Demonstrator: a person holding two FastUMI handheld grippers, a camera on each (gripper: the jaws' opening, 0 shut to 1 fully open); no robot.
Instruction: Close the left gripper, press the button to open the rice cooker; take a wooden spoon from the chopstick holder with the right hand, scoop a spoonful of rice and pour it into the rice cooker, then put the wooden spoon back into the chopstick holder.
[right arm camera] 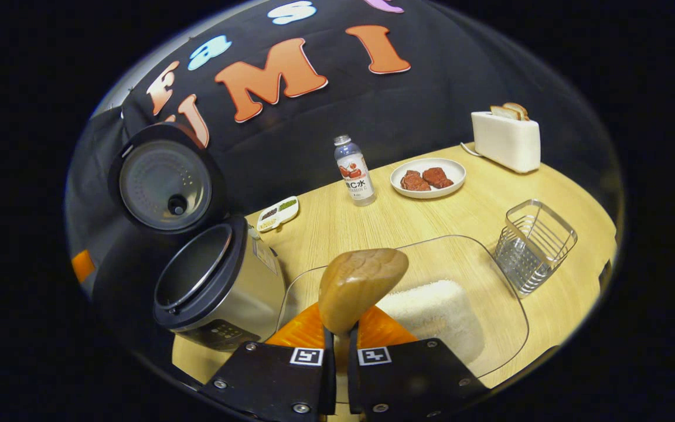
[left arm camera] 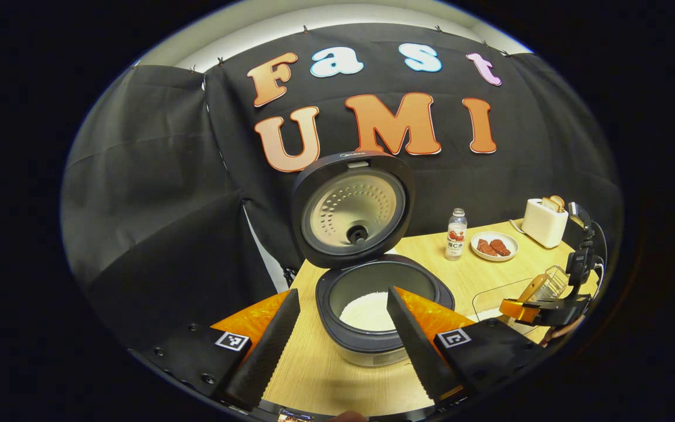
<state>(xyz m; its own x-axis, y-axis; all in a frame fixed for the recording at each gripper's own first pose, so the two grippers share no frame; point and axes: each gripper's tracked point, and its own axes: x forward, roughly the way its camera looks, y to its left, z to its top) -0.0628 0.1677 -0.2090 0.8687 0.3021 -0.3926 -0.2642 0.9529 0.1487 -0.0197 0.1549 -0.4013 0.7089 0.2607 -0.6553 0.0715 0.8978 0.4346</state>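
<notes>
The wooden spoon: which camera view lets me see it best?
The right gripper view: the wooden spoon sits large and central, its bowl above the clear tray of rice. The left gripper view shows the spoon small and far off at the right edge.

The rice cooker (right arm camera: 220,287) stands on the tabletop (right arm camera: 431,217) with its round lid (right arm camera: 167,181) swung fully up, the perforated metal inner face showing; its body is silver under a dark rim, and white rice (left arm camera: 370,312) lies in its inner pot. The wooden spoon (right arm camera: 361,284) is held upright just right of the cooker, its smooth brown bowl turned up, its handle pinched between the fingers of the right hand-held gripper (right arm camera: 340,351). Behind the spoon a clear tray (right arm camera: 490,281) holds a heap of white rice (right arm camera: 437,310). The chopstick holder (right arm camera: 534,246), a wire basket, stands farther right of the cooker, beside the tray.
</notes>
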